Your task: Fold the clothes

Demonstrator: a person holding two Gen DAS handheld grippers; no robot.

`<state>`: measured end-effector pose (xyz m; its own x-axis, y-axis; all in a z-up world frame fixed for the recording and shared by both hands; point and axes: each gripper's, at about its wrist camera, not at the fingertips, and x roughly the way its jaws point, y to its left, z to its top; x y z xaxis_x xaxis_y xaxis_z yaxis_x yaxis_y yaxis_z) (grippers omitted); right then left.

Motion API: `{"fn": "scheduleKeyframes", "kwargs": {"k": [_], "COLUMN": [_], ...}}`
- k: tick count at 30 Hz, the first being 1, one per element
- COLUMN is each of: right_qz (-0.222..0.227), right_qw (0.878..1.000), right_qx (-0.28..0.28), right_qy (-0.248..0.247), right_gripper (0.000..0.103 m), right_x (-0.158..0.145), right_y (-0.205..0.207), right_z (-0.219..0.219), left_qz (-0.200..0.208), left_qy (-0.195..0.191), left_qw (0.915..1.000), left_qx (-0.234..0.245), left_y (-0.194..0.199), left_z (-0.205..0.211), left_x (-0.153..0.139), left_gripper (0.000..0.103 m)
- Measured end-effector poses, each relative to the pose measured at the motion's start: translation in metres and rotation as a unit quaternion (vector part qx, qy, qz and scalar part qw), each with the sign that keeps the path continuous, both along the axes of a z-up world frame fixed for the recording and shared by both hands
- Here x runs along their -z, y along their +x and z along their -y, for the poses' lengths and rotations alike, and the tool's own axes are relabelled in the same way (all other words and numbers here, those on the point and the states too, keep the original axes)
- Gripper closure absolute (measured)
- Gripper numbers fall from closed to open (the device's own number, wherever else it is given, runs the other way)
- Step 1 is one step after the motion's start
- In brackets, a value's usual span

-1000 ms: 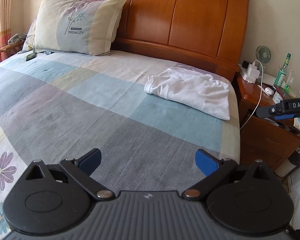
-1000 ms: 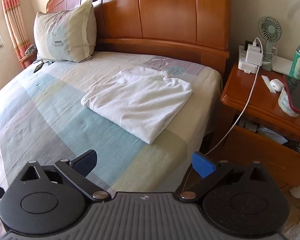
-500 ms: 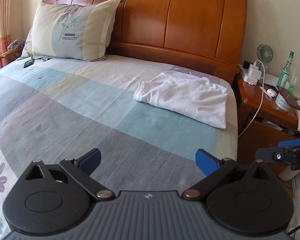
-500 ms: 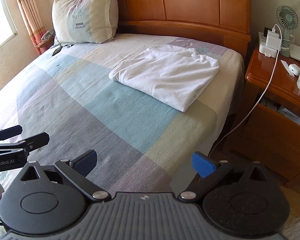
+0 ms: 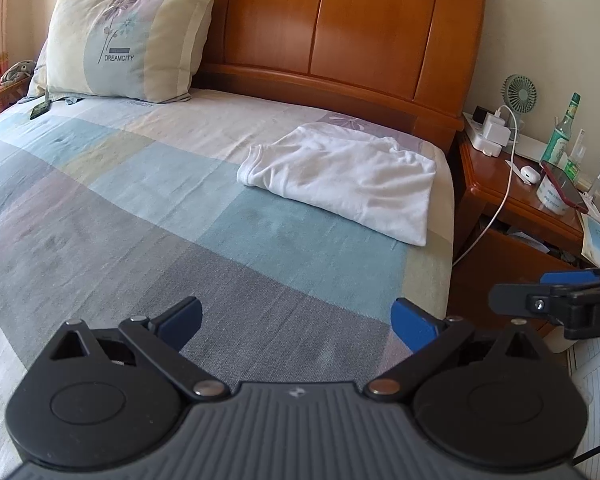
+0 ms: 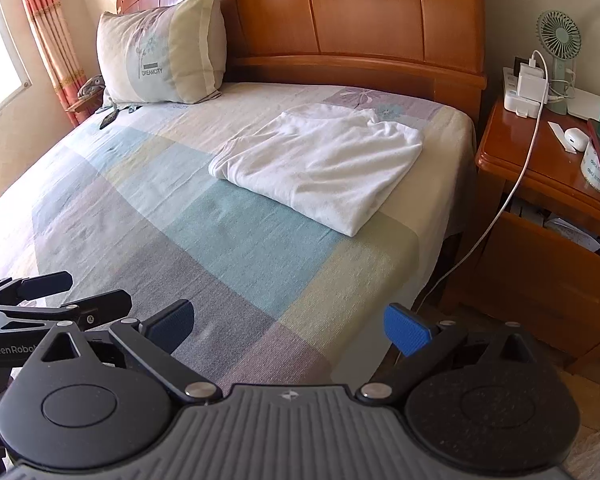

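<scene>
The bed, spread with a patchwork sheet of blue, grey and cream, filled most of both views beneath a wooden headboard. A pillow (printed DREAMCITY) leaned against that headboard at the far left. The white garment lay folded flat near the bed's right edge, beside the nightstand. Both the left gripper and right gripper hung spread wide, empty, well short of the garment.
</scene>
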<state>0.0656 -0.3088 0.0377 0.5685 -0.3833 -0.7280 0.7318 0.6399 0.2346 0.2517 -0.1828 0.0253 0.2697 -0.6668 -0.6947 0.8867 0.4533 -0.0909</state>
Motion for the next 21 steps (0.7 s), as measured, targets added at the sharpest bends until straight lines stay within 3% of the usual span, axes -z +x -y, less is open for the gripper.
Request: {"fn": "scheduleKeyframes", "kwargs": {"k": [12,21], "right_qz": [-0.001,-0.003], "right_qw": [1.000,1.000], "right_qx": [-0.007,-0.006], "right_qy": [-0.002,-0.002], "right_gripper": [0.000,0.000], "right_x": [0.0011,0.0019], "right_y": [0.0025,0.0040], "right_z": [0.0020,0.0027], "left_qz": [-0.037,-0.030], "left_qy": [-0.002,0.002], "left_qw": [0.9993,0.9995], "left_qx": [-0.010,-0.005], "left_y": [0.0051,0.0036], "left_z": [-0.0004,0.0021], "left_x": [0.0038,0.0040], "left_gripper": [0.003,0.003]}}
